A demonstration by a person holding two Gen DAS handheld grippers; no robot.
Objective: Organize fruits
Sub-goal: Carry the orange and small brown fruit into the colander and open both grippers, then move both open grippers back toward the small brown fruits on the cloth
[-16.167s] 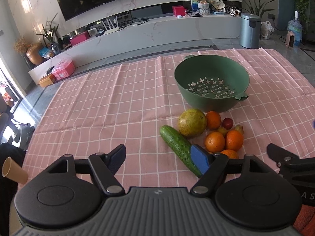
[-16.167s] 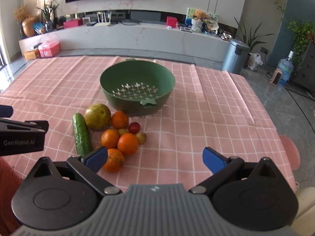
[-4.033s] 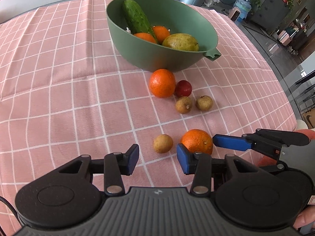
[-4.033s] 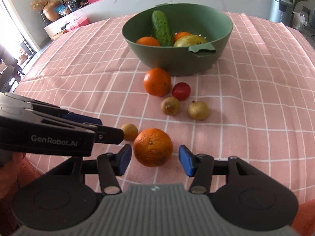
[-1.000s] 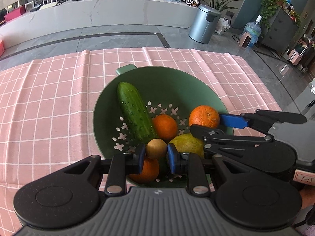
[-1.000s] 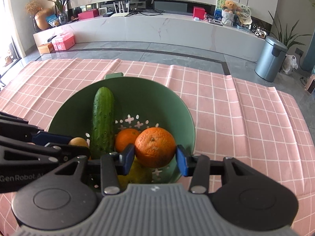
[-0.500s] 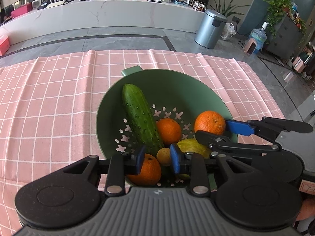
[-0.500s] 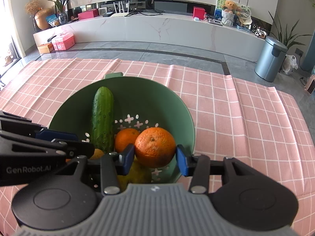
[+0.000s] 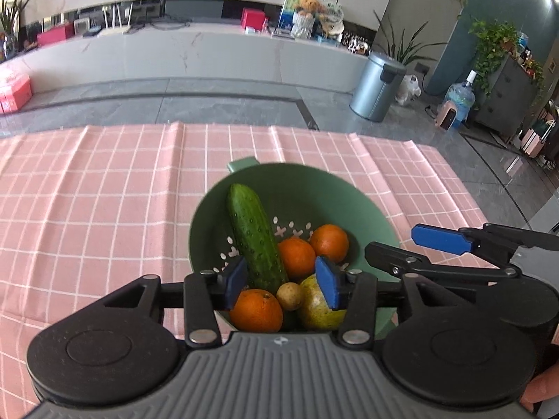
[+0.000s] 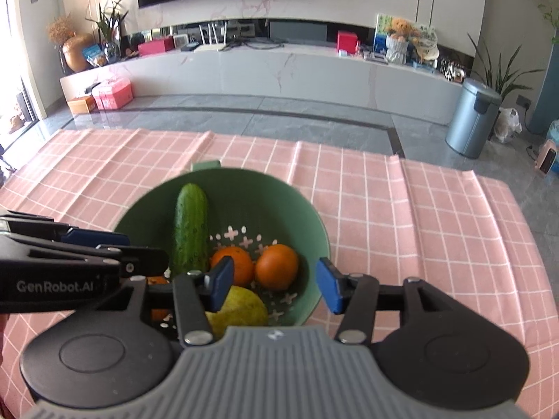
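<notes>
Green bowl [image 9: 349,188] holds cucumber [image 9: 255,241] at 10 o'clock, three oranges, a pear [image 10: 241,309]. Left gripper [image 9: 281,281] and right gripper [image 10: 272,284] opening, nothing between either's jaws. Any leftovers out of view.

A: Contents of green colander bowl [image 9: 370,206]?
B: Cucumber [image 9: 254,237] leaning on left wall; three oranges [image 9: 330,242]; yellow-green pear-like fruit [image 9: 316,309]; small brown round fruit [image 9: 289,296] between front orange and pear.

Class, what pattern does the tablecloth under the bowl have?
Pink with a white grid check on the tablecloth, clearest in the right wrist view.
</notes>
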